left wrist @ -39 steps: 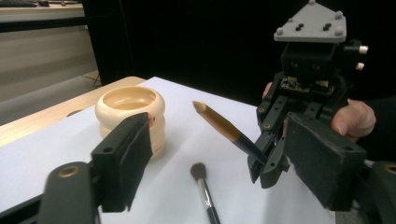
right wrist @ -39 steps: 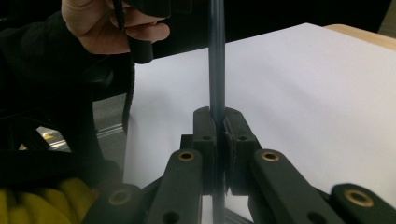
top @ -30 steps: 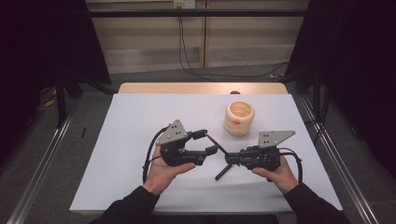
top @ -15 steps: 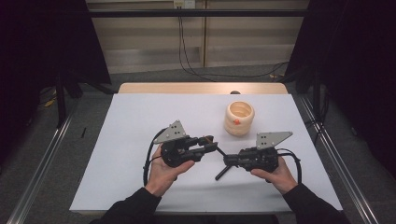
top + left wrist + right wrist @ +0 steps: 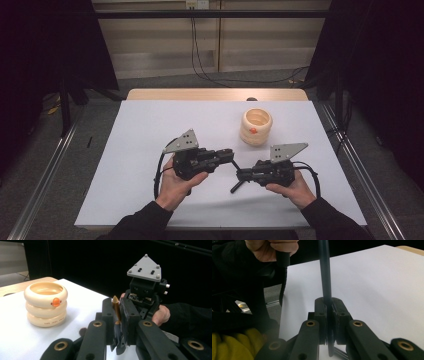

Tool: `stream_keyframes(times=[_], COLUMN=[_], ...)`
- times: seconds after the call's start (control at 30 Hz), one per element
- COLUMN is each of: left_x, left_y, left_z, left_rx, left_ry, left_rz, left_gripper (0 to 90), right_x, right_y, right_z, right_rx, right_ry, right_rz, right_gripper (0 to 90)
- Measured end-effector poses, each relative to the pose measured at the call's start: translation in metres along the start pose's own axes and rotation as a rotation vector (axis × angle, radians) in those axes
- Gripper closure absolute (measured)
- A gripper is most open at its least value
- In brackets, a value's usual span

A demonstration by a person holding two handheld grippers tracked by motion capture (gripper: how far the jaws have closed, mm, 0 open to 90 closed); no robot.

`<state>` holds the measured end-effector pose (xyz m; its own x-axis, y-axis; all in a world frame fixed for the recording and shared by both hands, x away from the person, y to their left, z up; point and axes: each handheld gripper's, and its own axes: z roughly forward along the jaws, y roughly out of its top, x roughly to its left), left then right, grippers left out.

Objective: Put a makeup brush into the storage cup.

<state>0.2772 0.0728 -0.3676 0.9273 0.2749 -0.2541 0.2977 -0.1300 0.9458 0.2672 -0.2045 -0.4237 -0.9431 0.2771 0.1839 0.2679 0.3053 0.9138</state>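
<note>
lab – black curtains point(image 5: 45, 45) | metal rails point(image 5: 42, 175) – white table point(image 5: 145, 130)

The cream, ring-stacked holder point(image 5: 46, 304), at about ten o'clock in the left gripper view, looks like smooth, softly glossy plastic with a shiny orange stud. The white table cover point(image 5: 150, 150) is matt and paper-like over a pale wooden tabletop point(image 5: 215, 94). The slim brown pointed stick point(image 5: 116, 308) has a satin sheen. Both the left gripper point(image 5: 232, 159) and the right gripper point(image 5: 239, 175) are matt black plastic with brass-coloured rivets, and each carries a dull grey metal plate.
</note>
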Motion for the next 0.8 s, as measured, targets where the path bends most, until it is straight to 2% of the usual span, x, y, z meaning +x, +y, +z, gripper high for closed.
stream_keyframes(times=[0.07,0.23,0.47,0.63,0.7,0.8], left_x=[-0.0008,-0.0013,-0.0029,-0.0016,-0.0001,-0.0003], left_y=[-0.0003,0.0005,0.0019,0.0031,0.0033,0.0034], left_z=[-0.0003,-0.0005,-0.0017,-0.0043,-0.0058,-0.0064], left_rx=[-0.005,-0.002,0.001,-0.013,-0.008,-0.015], left_ry=[0.013,-0.007,-0.007,-0.004,-0.005,0.000], left_rz=[-0.008,-0.008,-0.004,-0.012,-0.007,-0.016], left_gripper=[83.4,84.3,84.7,84.7,84.7,84.7], right_x=[-0.0003,-0.0008,-0.0014,-0.0013,-0.0005,0.0003], right_y=[-0.0003,-0.0005,-0.0012,-0.0016,-0.0012,-0.0003], right_z=[0.0002,-0.0006,-0.0012,-0.0013,-0.0011,-0.0015], right_rx=[-0.001,-0.011,-0.025,-0.034,-0.036,-0.052], right_ry=[-0.001,-0.002,-0.003,-0.003,-0.007,-0.021], right_rz=[0.000,0.003,0.006,0.015,0.015,0.016], right_gripper=[83.2,82.7,80.7,67.3,52.5,36.3])
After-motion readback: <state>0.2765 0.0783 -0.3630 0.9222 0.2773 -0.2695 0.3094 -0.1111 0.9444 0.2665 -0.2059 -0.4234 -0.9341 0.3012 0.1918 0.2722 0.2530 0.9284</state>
